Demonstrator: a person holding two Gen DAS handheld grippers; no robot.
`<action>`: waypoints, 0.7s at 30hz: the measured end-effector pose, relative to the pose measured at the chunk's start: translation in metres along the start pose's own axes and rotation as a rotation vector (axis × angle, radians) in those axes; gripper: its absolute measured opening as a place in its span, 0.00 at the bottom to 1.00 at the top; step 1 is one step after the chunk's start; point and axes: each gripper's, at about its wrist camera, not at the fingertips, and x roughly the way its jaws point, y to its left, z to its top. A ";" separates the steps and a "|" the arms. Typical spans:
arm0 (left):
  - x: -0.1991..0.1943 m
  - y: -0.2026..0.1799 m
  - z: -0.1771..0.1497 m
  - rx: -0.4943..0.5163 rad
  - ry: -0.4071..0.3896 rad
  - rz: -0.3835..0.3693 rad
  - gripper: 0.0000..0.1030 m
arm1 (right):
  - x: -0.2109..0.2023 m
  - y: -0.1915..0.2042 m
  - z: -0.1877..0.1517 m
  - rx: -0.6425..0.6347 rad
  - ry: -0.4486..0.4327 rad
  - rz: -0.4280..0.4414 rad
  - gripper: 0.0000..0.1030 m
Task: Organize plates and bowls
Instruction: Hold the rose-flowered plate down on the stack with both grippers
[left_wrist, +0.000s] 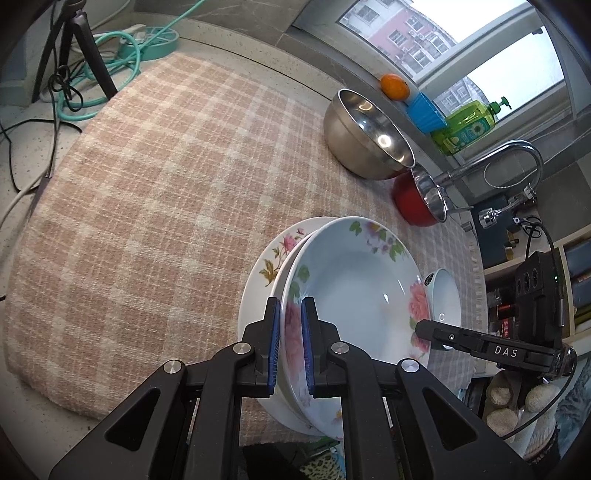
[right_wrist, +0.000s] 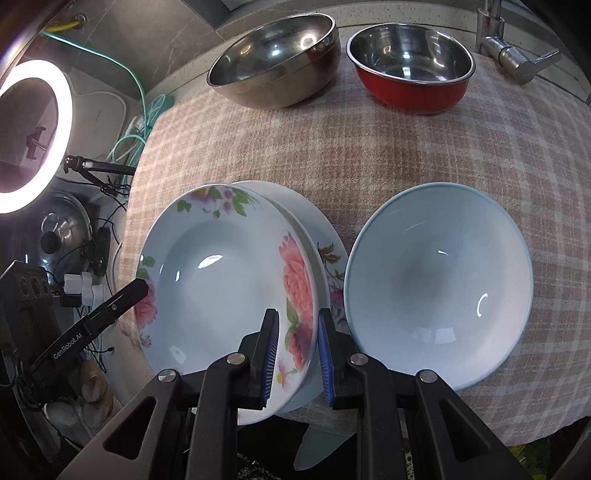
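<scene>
Two grippers hold one deep white plate with pink flowers (right_wrist: 225, 273) by opposite rims. The left gripper (left_wrist: 291, 343) has its jaws narrow, pinching the near rim; the right gripper (right_wrist: 297, 354) clamps the other rim, also narrow. This plate is tilted over a flat white floral plate (left_wrist: 266, 266) that lies near the front edge of the pink checked cloth (left_wrist: 147, 184). At three o'clock of the stack, just beside it, sits an empty pale blue bowl (right_wrist: 439, 288). At twelve o'clock, well apart, stand an empty steel bowl (right_wrist: 273, 55) and an empty red bowl with steel inside (right_wrist: 410, 66). Much free cloth lies between.
</scene>
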 end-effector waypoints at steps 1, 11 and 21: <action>0.000 0.000 0.000 0.000 0.000 0.002 0.09 | 0.001 0.000 0.000 -0.002 0.002 -0.001 0.18; 0.002 0.002 -0.001 -0.001 0.004 0.007 0.09 | 0.002 0.009 -0.002 -0.041 0.000 -0.048 0.18; 0.004 0.002 -0.002 0.012 0.004 0.020 0.09 | 0.003 0.016 -0.002 -0.082 0.006 -0.100 0.18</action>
